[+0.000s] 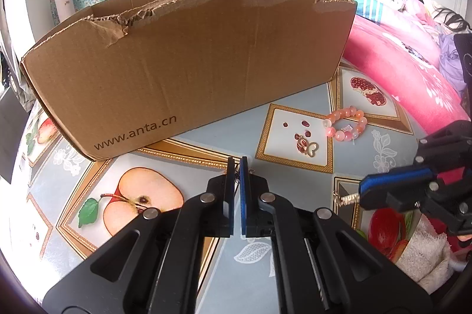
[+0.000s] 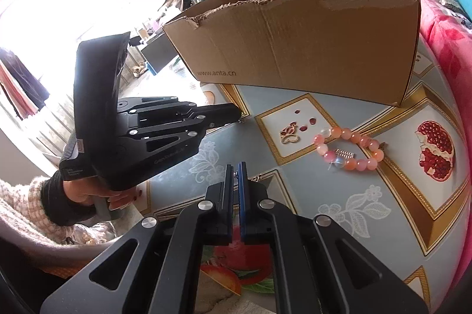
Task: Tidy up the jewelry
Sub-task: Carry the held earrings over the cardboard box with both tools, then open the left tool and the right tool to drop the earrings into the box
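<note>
Both tools are closed. The left tool (image 1: 237,163) pinches a fine chain (image 1: 236,181) between its pads, and the right tool (image 2: 235,168) grips a small silver piece (image 1: 346,199) at its tip; whether the two belong to one item is unclear. On the fruit-patterned table (image 2: 295,196), a pink bead bracelet (image 2: 348,150) lies beside a gold butterfly charm (image 2: 290,135). Both rest in front of the torn cardboard box (image 2: 309,54).

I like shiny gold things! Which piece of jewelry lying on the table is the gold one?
The butterfly pendant, flat on the white picture square. It has a gold outline with red inside. The other piece, the pink bead bracelet, is a ring of round pink and clear beads.
</note>
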